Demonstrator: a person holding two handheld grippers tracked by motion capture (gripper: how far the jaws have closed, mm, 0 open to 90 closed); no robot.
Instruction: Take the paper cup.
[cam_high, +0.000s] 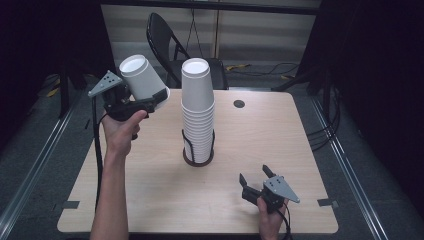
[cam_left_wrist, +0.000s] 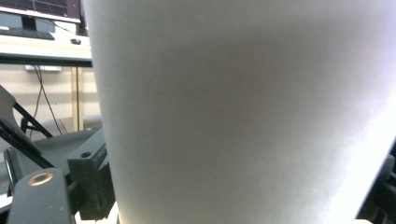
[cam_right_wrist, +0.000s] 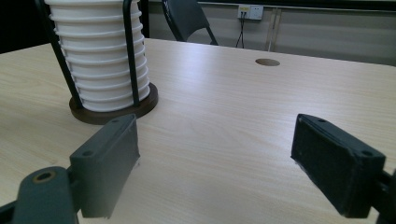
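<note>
Left hand-held gripper (cam_high: 159, 99), high view: raised off the worktop (cam_high: 280, 150), jaws closed on a single white paper cup (cam_high: 141, 76) near its rim end, cup tilted with its base turned up and toward the camera. Just to this gripper's right stands the cup stack (cam_high: 198, 110), upside-down cups in a dark wire holder (cam_high: 198, 156); held cup and stack are apart. Right hand-held gripper (cam_high: 255, 178): low at the near edge, jaws spread wide, nothing between them, stack well ahead and to its left.

Left gripper view: cup wall (cam_left_wrist: 243, 112) sits right against the camera, dark jaw parts at both lower corners pressing its sides.

Right gripper view: both pads (cam_right_wrist: 109, 158) far apart over bare wood; stack (cam_right_wrist: 98, 51) and holder base (cam_right_wrist: 114, 112) ahead on its left.

Progress, judged: one cup is in hand and clear of the stack. Whether it is going onto the stack or coming off cannot be told; seating or setting it down remains.
</note>
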